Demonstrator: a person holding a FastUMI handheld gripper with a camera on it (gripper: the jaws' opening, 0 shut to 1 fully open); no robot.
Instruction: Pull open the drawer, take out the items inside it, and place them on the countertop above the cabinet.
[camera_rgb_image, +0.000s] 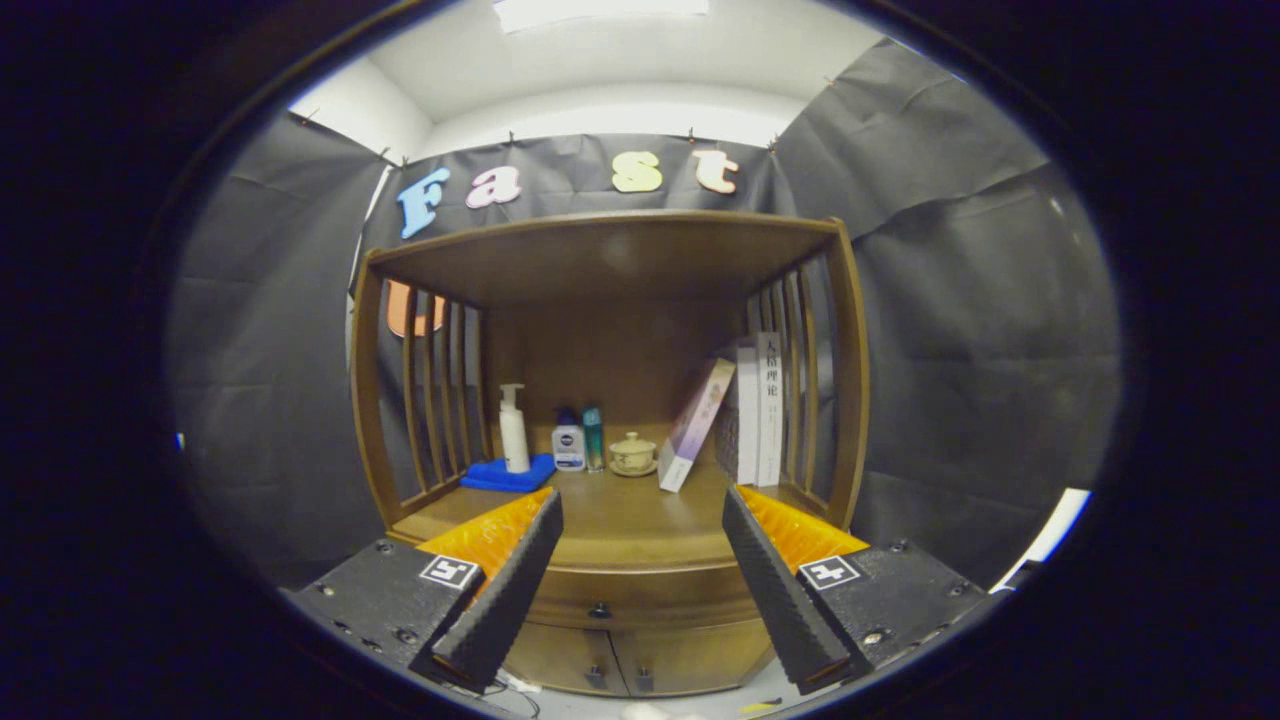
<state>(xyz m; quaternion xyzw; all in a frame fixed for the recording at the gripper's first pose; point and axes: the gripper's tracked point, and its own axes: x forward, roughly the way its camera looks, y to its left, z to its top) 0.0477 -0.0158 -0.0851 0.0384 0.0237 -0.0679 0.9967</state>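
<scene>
Gripper view looks straight at a wooden cabinet (610, 400) with slatted sides. The gripper (640, 580) is held back from it, its fingers (505, 590) spread wide with nothing between them. Between and just beyond the fingertips sits the drawer (640, 600), closed, with a small dark knob (599, 610) at the middle of its front; below it are two little doors.

Above the drawer, the counter (620, 525) already carries a pump bottle (513, 428) standing on a blue cloth (505, 475), two small bottles, a lidded cup (632, 453) on a saucer, and some books (745, 410) at the right, one of them leaning. Its front half is bare.

By my reading the task is at its first step: the drawer is not yet pulled, and what lies inside is hidden. The next move calls for lowering and advancing the gripper until the knob lies between the fingers, closing them on it, then drawing straight back. The knob is small, so alignment matters.
</scene>
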